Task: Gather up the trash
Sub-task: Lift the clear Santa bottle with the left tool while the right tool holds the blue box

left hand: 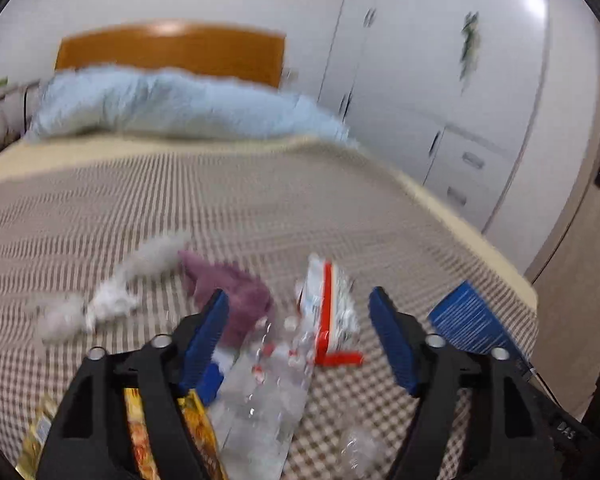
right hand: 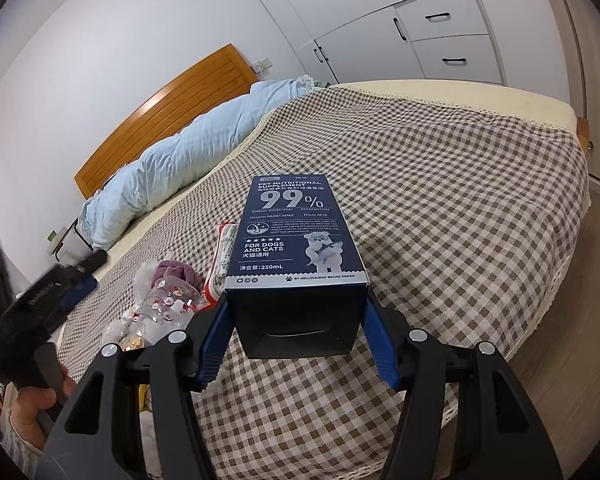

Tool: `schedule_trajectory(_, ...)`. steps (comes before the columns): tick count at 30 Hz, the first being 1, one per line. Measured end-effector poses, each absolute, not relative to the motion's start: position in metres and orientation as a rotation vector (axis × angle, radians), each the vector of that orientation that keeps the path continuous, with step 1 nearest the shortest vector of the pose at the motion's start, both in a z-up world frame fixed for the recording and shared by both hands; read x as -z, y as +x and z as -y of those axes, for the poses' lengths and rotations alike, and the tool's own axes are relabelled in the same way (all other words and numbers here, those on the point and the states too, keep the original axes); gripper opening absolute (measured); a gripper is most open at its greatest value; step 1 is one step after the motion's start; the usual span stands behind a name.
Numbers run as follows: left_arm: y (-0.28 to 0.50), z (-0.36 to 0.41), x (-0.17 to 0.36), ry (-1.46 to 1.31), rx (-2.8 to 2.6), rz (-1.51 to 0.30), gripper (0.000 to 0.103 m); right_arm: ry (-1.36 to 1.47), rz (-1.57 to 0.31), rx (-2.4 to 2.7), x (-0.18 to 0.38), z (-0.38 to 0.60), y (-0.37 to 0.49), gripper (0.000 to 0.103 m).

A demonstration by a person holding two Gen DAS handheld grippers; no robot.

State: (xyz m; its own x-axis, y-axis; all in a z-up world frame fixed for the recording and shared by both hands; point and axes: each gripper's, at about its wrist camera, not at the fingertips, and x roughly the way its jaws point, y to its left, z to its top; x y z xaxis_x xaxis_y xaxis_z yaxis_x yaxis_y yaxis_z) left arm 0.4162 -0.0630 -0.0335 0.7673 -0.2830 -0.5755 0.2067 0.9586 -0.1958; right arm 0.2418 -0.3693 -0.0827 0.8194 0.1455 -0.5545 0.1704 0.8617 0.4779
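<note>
**Holding the box, left jaws spread over the trash pile**

Right wrist view: right gripper (right hand: 298,334) has its jaws clenched on a dark blue pet-supplement box (right hand: 300,236), both blue pads pressed on its sides, lifted above the checked bedspread (right hand: 460,200). Only this view shows the box's printed face, and the left gripper (right hand: 56,280) seen from outside, in a hand (right hand: 40,396) at the frame's left edge.

Left wrist view, blurred: left gripper (left hand: 300,336) with jaws released and wide, nothing gripped. Between them, on the bed, lies a clear crumpled plastic bottle (left hand: 264,392). Only here: red-and-white wrapper (left hand: 326,312), purple cloth (left hand: 228,288), white tissues (left hand: 112,296), yellow snack packet (left hand: 192,420).
</note>
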Motion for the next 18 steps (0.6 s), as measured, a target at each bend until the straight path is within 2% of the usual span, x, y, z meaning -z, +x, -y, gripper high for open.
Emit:
schedule_trajectory(6,0.464,0.081,0.072,0.031,0.213,-0.955,0.079,0.529,-0.631,0.005,0.085,0.366,0.243,0.059)
schedule_trajectory(13,0.49,0.131,0.106,0.358,0.177,-1.094,0.079,0.523,-0.641,0.0,0.086,0.365,0.246,0.059)
schedule_trajectory(14,0.491,0.136,0.11,0.389,0.169,-1.108,0.075,0.523,-0.642,-0.001,0.086,0.366,0.247,0.059)
schedule_trajectory(15,0.491,0.142,0.113,0.422,0.148,-1.115,0.062,0.523,-0.643,-0.002,0.086,0.366,0.247,0.059)
schedule_trajectory(18,0.485,0.138,0.094,0.332,0.195,-1.026,0.062,0.521,-0.649,-0.004,0.086,0.366,0.248,0.059)
